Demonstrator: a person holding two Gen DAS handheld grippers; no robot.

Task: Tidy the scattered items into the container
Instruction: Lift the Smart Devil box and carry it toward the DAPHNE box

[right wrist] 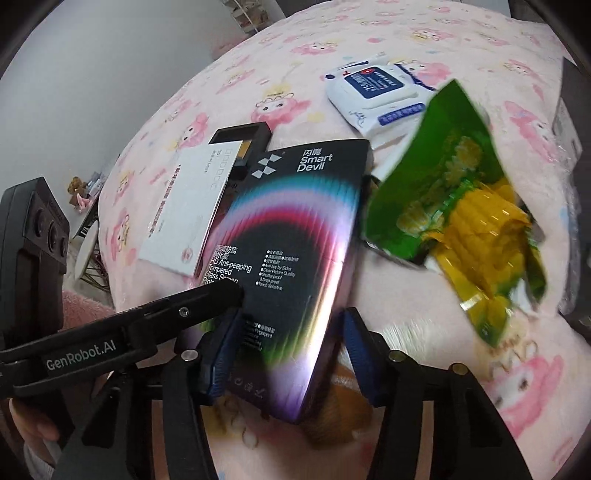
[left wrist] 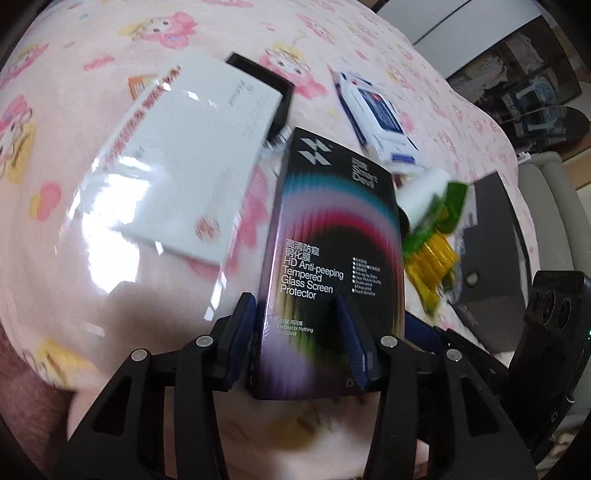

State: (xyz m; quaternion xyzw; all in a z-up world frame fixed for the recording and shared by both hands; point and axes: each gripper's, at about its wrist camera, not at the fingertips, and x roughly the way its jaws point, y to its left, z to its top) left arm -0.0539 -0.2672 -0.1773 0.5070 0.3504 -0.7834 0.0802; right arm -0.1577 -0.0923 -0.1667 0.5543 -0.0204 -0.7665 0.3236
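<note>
Between the blue pads of the left gripper point(left wrist: 297, 332) sits the near end of the black box point(left wrist: 328, 251), a screen-protector pack whose long axis runs straight out from that gripper, away along its fingers. Its pads look pressed to the two long edges, so I judge it clamped on the box. From the right gripper point(right wrist: 286, 350) the same box lies dead ahead as well, its near end between those jaws, but only the left-hand pad seems to touch; on the other side pink blanket point(right wrist: 461, 33) shows in the gap, so I read that gripper as apart, not gripping. Both hands are equally near; the left one has the hold. Left of the box lies a white box point(left wrist: 177, 162), partly over an open black tray point(left wrist: 273, 92), which I take to be the container, though I cannot be sure. Right of it sits a green snack bag point(right wrist: 450, 206); beyond, a wipes pack point(right wrist: 380, 96). Only the right view shows the left gripper's arm crossing onto the box, and the gap; only the left view shows a grey box point(left wrist: 487, 258) far right.
</note>
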